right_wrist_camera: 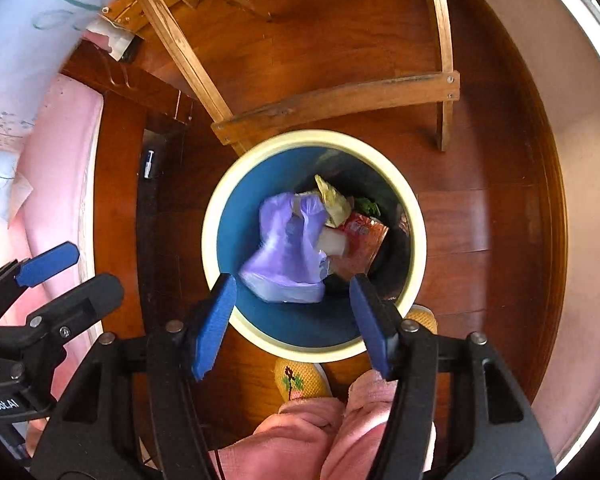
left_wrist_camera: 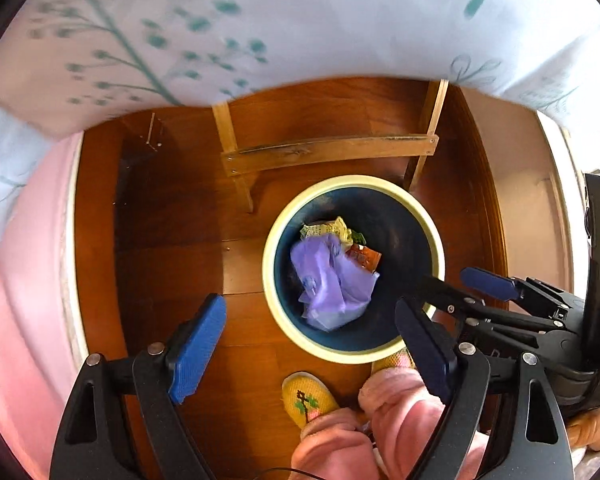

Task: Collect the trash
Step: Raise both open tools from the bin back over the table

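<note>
A round waste bin (left_wrist_camera: pixel 430 232) with a pale yellow rim and a dark blue inside is seen from almost straight above, standing on a reddish wooden floor (left_wrist_camera: pixel 172 264). Inside it a crumpled purple plastic bag (left_wrist_camera: pixel 332 280) lies at the centre, with a yellowish wrapper (left_wrist_camera: pixel 332 228) at its 12 o'clock edge and a red-orange packet (left_wrist_camera: pixel 366 258) at about 2 o'clock of the bag. In the right wrist view a small white piece (right_wrist_camera: pixel 334 242) is also seen between the bag and the packet.

The left gripper (left_wrist_camera: pixel 312 350) is held above the 6 o'clock rim of the bin; its blue pads are spread wide and nothing is held between them. The right gripper (right_wrist_camera: pixel 294 322) is likewise pointed down over the 6 o'clock rim, jaws apart and empty, with the bag seen well below the gap. In the left wrist view the right gripper is seen at 4 o'clock of the bin.

A light wooden frame (left_wrist_camera: pixel 328 150) stands at 12 o'clock of the bin. At 6 o'clock a person's yellow embroidered slippers (left_wrist_camera: pixel 306 398) and pink trouser legs (left_wrist_camera: pixel 380 432) are seen. A pale floral sheet (left_wrist_camera: pixel 260 20) fills the upper edge, and pink bedding (left_wrist_camera: pixel 24 280) lies at 9 o'clock.
</note>
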A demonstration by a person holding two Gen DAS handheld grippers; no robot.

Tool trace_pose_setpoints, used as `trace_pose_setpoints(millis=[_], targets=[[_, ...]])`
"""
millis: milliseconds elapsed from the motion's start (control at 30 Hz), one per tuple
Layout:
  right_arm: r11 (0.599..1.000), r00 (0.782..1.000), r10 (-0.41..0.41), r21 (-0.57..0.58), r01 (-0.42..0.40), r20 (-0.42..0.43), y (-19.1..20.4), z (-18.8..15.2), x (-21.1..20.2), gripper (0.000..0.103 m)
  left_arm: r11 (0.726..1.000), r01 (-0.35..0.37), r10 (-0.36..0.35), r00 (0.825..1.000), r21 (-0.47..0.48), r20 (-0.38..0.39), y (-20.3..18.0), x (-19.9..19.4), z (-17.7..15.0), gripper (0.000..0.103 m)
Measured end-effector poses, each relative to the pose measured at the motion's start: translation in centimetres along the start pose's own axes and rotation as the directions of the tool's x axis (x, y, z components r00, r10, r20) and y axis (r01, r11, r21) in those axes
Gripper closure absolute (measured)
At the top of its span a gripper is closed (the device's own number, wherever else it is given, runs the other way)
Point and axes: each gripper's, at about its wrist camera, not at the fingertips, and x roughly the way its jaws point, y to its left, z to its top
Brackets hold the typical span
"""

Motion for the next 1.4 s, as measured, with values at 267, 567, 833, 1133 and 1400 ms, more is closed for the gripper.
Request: trace_pose_setpoints(millis=[267,567,833,1133,1400], targets=[[1.000,1.000,-0.013,-0.016,0.013,0.025,2.6,-0.1,-7.6,0.047,0.999,0.018,-0.017,1.000,-0.034,0.021,-1.6,-9.0,-1.3,0.015],[1.000,0.993,-0.005,-0.017,0.007,0.119,6.1,-0.3,-21.5,0.047,0.998,0.049,-0.054,0.987,0.037,0.149,-3.6,-24.5,-0.5,0.015],[0.998,0.967,0.037,-0.059,-0.023,0.251,9.8,-0.8,-33.4,0.047,0.996,0.008,-0.035,0.956,0.092,0.290,-4.4,-37.1,1.3,0.015],[0.995,0.883,0.066,-0.096,-0.024,0.464,13.9,-0.1,-44.7,0.047,0.984,-0.061,-0.030,0.874,0.170,0.485,-5.1,-47.5,3.7,0.015],[0.990,0.797,0.067,-0.142,0.024,0.600,17.5,1.7,-51.5,0.047,0.970,-0.106,-0.041,0.816,0.219,0.576,-5.4,-54.3,6.7,0.015]])
